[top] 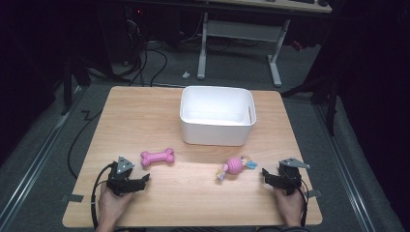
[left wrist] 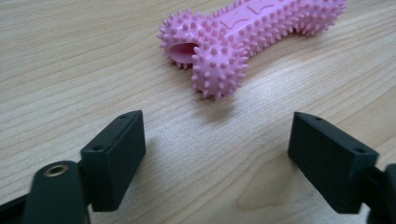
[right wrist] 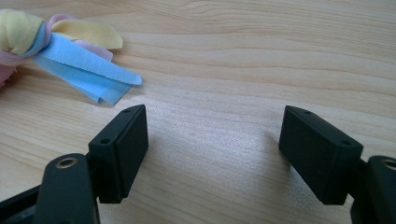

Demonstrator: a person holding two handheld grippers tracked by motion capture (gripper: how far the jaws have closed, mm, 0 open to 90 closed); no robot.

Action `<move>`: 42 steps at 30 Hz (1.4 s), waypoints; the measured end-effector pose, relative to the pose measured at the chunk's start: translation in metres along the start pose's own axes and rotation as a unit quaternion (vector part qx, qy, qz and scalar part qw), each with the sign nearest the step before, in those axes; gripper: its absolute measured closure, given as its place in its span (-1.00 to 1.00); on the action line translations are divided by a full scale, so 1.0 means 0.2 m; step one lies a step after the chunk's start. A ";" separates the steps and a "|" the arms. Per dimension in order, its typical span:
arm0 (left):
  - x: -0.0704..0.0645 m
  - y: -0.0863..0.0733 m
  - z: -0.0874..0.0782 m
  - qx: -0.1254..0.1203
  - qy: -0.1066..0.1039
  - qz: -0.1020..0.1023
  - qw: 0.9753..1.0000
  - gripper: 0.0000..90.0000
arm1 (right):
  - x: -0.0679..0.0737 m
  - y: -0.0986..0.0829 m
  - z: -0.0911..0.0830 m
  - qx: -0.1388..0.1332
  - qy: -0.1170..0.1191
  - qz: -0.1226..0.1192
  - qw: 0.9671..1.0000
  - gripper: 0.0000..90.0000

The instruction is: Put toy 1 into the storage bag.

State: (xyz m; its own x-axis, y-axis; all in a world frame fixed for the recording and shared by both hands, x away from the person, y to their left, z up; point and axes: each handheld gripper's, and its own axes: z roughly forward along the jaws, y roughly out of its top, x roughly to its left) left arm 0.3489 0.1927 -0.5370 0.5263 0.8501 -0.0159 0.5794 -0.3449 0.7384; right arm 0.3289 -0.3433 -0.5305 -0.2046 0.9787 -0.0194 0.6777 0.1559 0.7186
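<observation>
Both tongs wide, empty: left gripper [left wrist: 217,161] near spiky pink bone toy [left wrist: 247,35], right gripper [right wrist: 212,156] beside fleece rope toy [top: 235,166]. Bone prob light, rubbery w/ grippy nubs; take mid-shaft. Rope toy soft, floppy; pinch the pink ball, not strips.

In the left gripper view, the pink spiky bone toy [left wrist: 243,35] runs off the top edge, so its far end is cut away. In the right gripper view, the fleece rope toy [right wrist: 70,56] is cropped at the left edge, leaving its blue, yellow and pink strips and a knot. In the high view, the person's forearms are cut off at the bottom edge, the white bin's [top: 217,115] floor is partly hidden behind its near wall, and the left gripper's [top: 138,182] fingers are too small to judge.
</observation>
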 end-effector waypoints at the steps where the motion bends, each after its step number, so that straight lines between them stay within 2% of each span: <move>1: 0.00 0.00 0.00 -0.001 0.000 -0.001 1.000 -0.54 | 0.00 0.00 0.00 0.000 0.001 0.000 1.000 -0.46; 2: -0.01 0.00 -0.01 -0.002 -0.009 -0.007 1.000 -0.52 | 0.00 0.00 0.00 0.000 0.002 0.000 1.000 -0.46; 4: -0.01 0.00 -0.01 -0.002 -0.011 -0.007 1.000 -0.52 | 0.00 0.00 0.00 0.000 0.002 0.000 1.000 -0.46; 7: -0.01 0.00 -0.04 -0.010 -0.005 -0.007 1.000 -0.51 | 0.00 0.00 0.00 0.000 0.001 0.000 1.000 -0.46; 10: -0.01 0.00 -0.07 -0.028 -0.004 -0.017 0.999 -0.51 | 0.00 0.00 0.00 0.001 0.001 0.001 1.000 -0.46; 17: 0.00 0.00 -0.11 -0.031 -0.010 -0.030 0.999 -0.62 | 0.00 0.00 0.00 0.001 0.001 0.000 1.000 -0.46; 23: -0.03 0.03 -0.10 -0.024 -0.012 -0.018 0.999 -0.62 | 0.00 0.00 0.00 0.001 0.001 0.000 1.000 -0.46; 29: -0.05 0.07 -0.09 -0.021 -0.018 -0.007 1.000 -0.47 | 0.00 0.00 0.00 0.001 0.001 0.001 1.000 -0.46; 35: -0.06 0.11 -0.06 -0.005 -0.001 -0.001 1.000 -0.36 | 0.00 0.00 0.00 0.001 0.001 0.001 1.000 -0.46; 42: -0.05 0.15 0.00 0.008 0.007 0.005 1.000 -0.23 | 0.01 0.00 0.00 0.002 0.002 0.001 1.000 -0.46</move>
State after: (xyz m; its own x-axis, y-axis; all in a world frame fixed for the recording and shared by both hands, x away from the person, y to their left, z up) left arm 0.3598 0.1736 -0.5142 0.5229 0.8524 0.0012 0.5840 -0.3592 0.7280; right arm 0.3283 -0.3424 -0.5302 -0.2048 0.9787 -0.0152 0.6814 0.1537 0.7156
